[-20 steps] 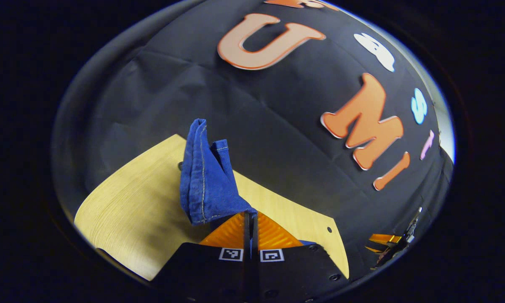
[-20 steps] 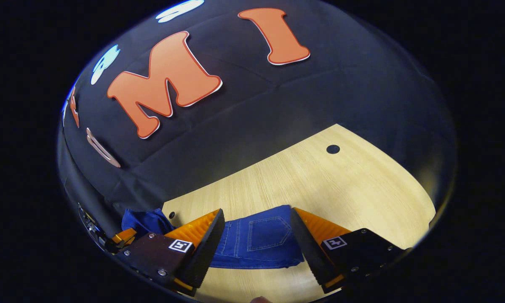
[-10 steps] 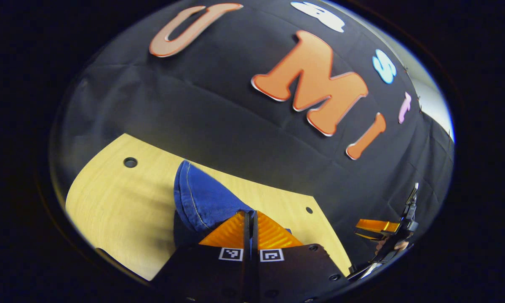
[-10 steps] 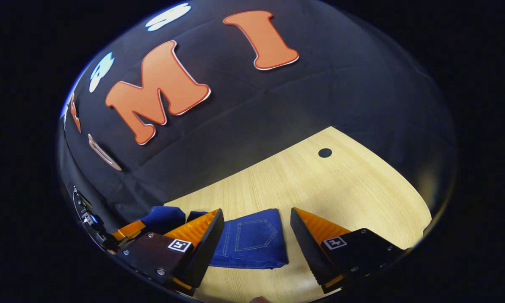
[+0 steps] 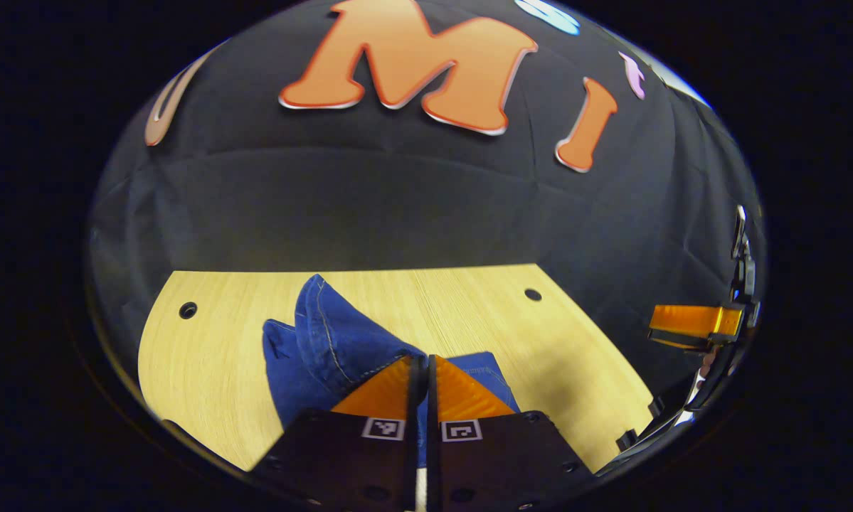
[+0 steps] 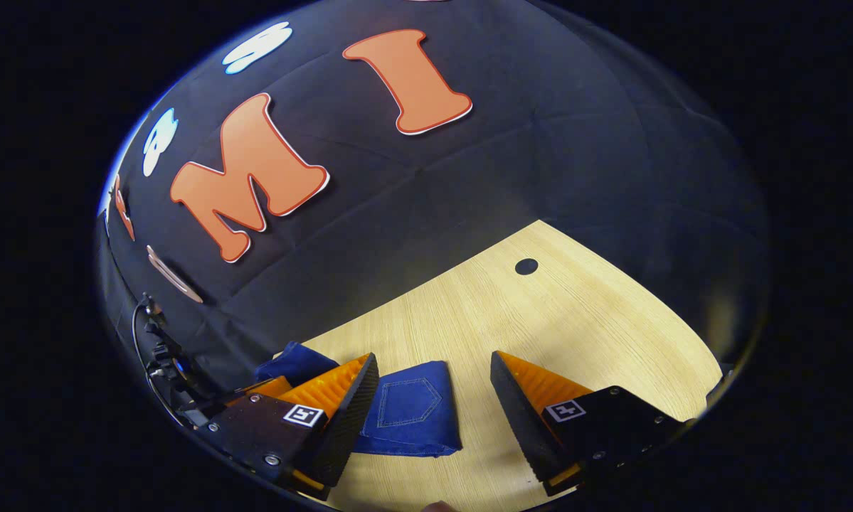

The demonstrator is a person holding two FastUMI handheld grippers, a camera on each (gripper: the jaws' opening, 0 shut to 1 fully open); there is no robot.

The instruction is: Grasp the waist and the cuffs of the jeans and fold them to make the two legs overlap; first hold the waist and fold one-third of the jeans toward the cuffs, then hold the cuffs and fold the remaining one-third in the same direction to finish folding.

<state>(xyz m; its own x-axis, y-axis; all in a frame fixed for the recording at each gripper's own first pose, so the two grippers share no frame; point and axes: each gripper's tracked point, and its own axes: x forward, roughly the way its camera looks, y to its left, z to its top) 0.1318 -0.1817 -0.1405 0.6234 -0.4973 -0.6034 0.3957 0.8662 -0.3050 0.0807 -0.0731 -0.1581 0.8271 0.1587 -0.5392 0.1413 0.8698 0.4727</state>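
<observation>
Pale wood-grain laminate forms the tabletop [image 6: 583, 313], pierced by small round dark holes [image 6: 526, 267] and backed by the black cloth wall [image 5: 412, 206] of the booth. The dark blue denim jeans [image 5: 334, 345] are seen lying partly folded on the tabletop, a raised fold of them pinched between the closed fingers of the left gripper [image 5: 420, 370]. The right gripper [image 6: 433, 391] is held wide apart above the tabletop, the pocketed part of the jeans [image 6: 412, 416] lying between its fingers, untouched
</observation>
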